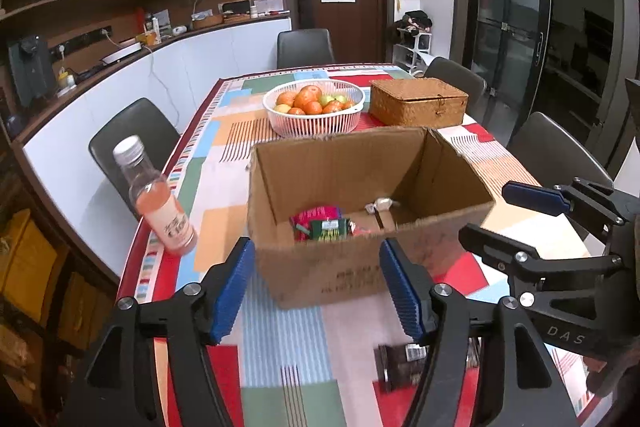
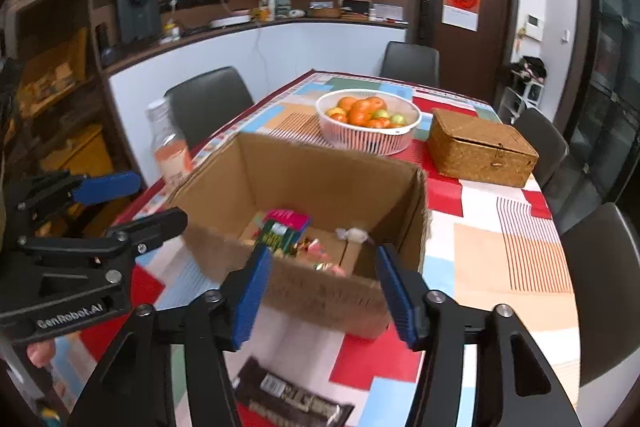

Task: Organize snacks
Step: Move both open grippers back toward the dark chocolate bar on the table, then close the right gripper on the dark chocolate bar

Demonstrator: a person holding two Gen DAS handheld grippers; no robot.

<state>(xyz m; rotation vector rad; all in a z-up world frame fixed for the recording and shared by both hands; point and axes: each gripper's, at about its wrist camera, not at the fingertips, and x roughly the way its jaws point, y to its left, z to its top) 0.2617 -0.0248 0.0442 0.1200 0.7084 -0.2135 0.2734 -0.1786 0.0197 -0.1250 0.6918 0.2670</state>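
An open cardboard box (image 1: 320, 267) (image 2: 320, 291) stands on the table and holds several snack packets, a red and green one (image 1: 320, 225) (image 2: 282, 227) and a small white candy (image 1: 382, 203) (image 2: 354, 235). A dark snack bar (image 1: 402, 363) (image 2: 292, 397) lies on the cloth in front of the box. My left gripper (image 1: 318, 291) is open and empty in front of the box. My right gripper (image 2: 322, 295) is open and empty above the dark bar; it also shows at the right of the left wrist view (image 1: 508, 215).
A bottle of pink drink (image 1: 160, 203) (image 2: 172, 151) stands at the table's left edge. A white basket of fruit (image 1: 314, 111) (image 2: 368, 121) and a wicker box (image 1: 418, 103) (image 2: 482, 153) sit behind the cardboard box. Dark chairs surround the table.
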